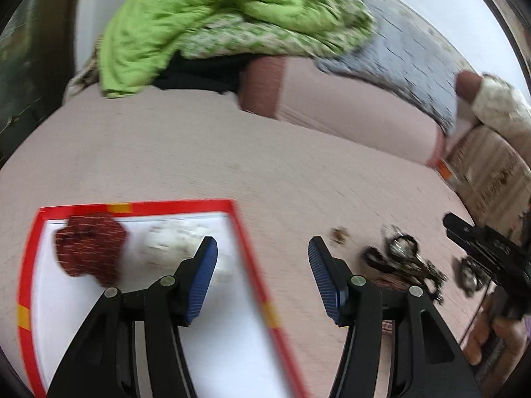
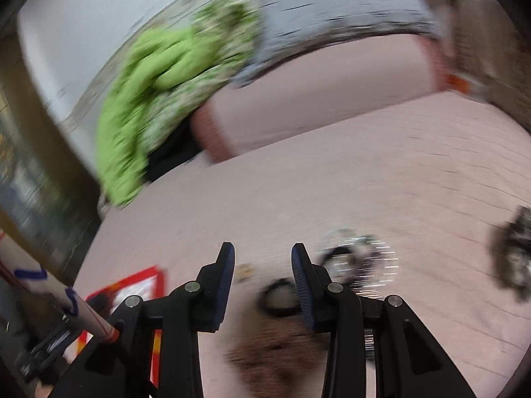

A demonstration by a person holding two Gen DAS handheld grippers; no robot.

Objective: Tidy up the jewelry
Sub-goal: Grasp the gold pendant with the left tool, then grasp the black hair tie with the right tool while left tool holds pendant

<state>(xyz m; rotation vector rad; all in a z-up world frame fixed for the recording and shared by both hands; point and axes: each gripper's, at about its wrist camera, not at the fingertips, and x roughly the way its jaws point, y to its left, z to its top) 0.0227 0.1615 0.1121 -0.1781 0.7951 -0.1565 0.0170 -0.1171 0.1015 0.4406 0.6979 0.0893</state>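
- The pink bedsheet (image 1: 232, 165) covers the whole surface; a pink bolster (image 1: 348, 112) lies across the far side, with a bright green quilt (image 1: 186, 23) heaped beyond it and a grey patterned cloth (image 1: 408, 56) to its right.
- A red-rimmed box (image 1: 139, 206) with a white floor sits on the sheet at lower left. Inside lie a dark red beaded piece (image 1: 89, 252) and, just beside it, a pale whitish piece (image 1: 176, 238), too blurred to name.
- Loose dark jewelry (image 1: 401, 258) lies in a cluster on the sheet, right of the box and apart from it.
- The left gripper (image 1: 262, 258) is released, nothing between its pads, hovering over the box's right rim.
- The right gripper (image 2: 262, 275) is also released and empty, above the sheet near the jewelry.
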